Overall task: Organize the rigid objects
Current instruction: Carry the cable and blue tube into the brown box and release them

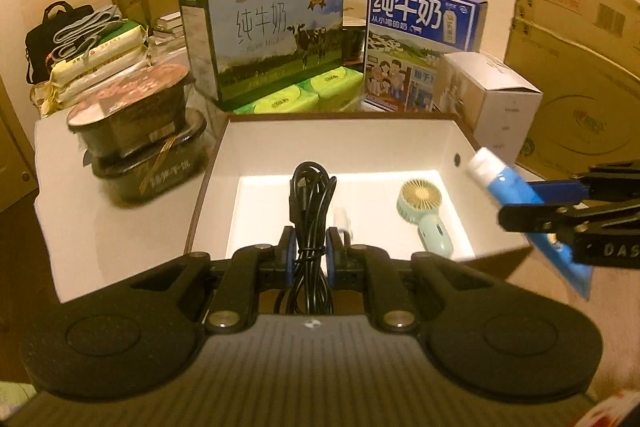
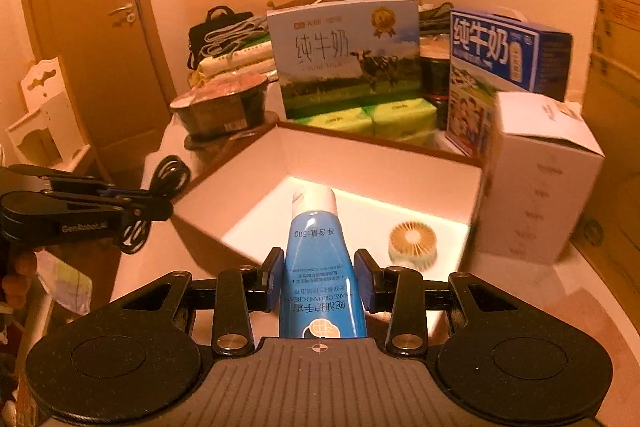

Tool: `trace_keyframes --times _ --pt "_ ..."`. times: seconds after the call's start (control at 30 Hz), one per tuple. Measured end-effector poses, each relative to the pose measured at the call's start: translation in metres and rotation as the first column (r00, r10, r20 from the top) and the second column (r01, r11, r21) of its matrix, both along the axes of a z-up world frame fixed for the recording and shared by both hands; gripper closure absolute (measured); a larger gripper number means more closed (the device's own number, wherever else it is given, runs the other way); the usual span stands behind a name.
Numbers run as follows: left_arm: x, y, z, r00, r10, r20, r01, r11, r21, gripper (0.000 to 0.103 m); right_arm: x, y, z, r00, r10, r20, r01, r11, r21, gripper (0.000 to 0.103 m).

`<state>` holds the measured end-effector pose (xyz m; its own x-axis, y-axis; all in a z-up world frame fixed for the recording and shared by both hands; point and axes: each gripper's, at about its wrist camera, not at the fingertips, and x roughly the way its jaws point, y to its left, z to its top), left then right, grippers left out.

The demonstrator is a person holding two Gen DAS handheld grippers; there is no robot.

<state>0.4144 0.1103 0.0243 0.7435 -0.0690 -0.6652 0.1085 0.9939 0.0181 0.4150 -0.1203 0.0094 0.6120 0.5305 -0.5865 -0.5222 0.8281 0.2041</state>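
My left gripper (image 1: 312, 251) is shut on a bundled black cable (image 1: 311, 195), held over the near edge of an open white box (image 1: 340, 141). On the box floor lies a mint handheld fan (image 1: 425, 221), with a small white item beside the cable. At the right, my right gripper (image 1: 520, 201) grips a blue hand-cream tube (image 1: 502, 183) with a white cap. In the right wrist view, the right gripper (image 2: 320, 275) is shut on the tube (image 2: 316, 247), cap pointing over the box (image 2: 360, 163), near the fan (image 2: 412, 241). The left gripper (image 2: 160, 202) and cable (image 2: 172, 171) hang at the left.
Behind the box stand two milk cartons (image 1: 276, 31) (image 1: 420, 27) on green tissue packs (image 1: 312, 91). Stacked instant-noodle bowls (image 1: 136, 131) are left of it and a white carton (image 1: 488, 99) right. Large cardboard boxes (image 1: 580, 67) fill the right side. A door (image 2: 88, 27) is far left.
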Motion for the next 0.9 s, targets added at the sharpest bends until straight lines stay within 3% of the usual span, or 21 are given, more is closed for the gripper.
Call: trace_keyframes --times 0.23,0.47,0.9 --pt "0.061 -0.002 -0.011 0.999 0.003 -0.051 -0.003 1.000 -0.008 0.090 0.056 0.031 -0.007 1.000 -0.006 -0.010 0.006 1.000 -0.031 0.065" --pt "0.108 0.002 -0.039 0.993 0.020 -0.119 -0.022 1.000 -0.016 0.090 0.100 0.048 -0.035 0.996 -0.072 -0.051 0.069 0.996 -0.064 0.065" --pt "0.145 0.006 -0.091 0.975 0.040 -0.220 -0.036 0.999 0.021 0.090 0.142 0.064 -0.085 0.973 -0.147 -0.180 0.134 0.988 -0.081 0.065"
